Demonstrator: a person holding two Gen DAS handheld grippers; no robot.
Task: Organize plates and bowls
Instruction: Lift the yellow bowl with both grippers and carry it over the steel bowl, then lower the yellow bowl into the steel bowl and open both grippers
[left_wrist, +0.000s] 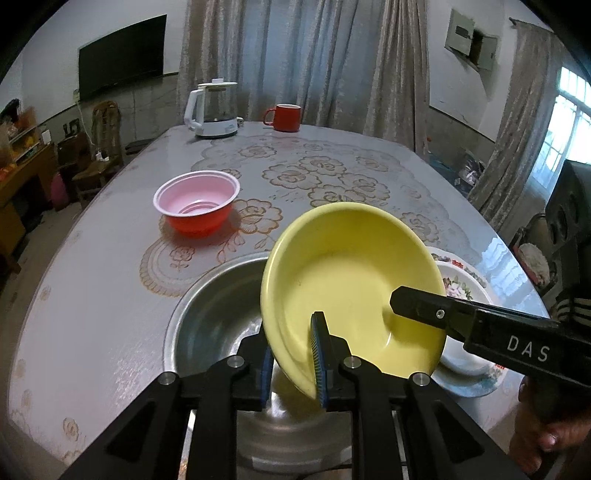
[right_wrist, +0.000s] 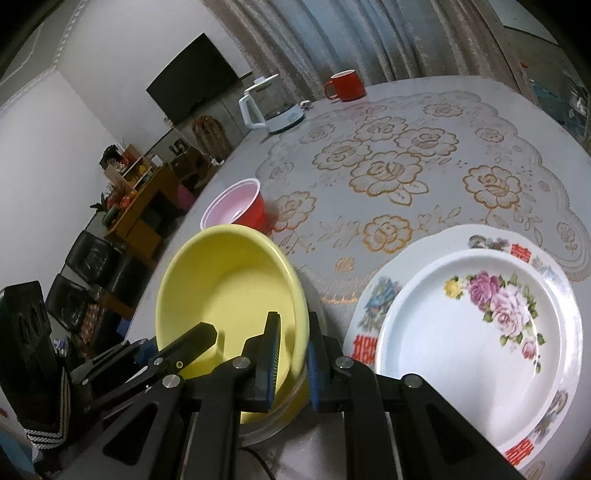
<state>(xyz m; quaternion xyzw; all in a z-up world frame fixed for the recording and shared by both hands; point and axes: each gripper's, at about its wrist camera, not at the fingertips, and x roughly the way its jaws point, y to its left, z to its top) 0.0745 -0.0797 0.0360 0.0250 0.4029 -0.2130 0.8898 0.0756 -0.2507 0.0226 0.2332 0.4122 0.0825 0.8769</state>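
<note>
Flower-patterned table (left_wrist: 110, 295): both jaws clamped on yellow bowl (left_wrist: 343, 280); steel basin (left_wrist: 218, 317) seemingly beneath, left view only.

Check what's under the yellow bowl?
A steel basin sits below the tilted yellow bowl, which both tongs grip by its rim. The basin's right side is covered by the bowl.

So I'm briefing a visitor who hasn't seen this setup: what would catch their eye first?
The tilted yellow plastic bowl, pinched at its rim by both the left tool and right tool, above a steel basin. To its right sit stacked floral white plates; behind it, a red disposable bowl on the flowered tablecloth.
</note>
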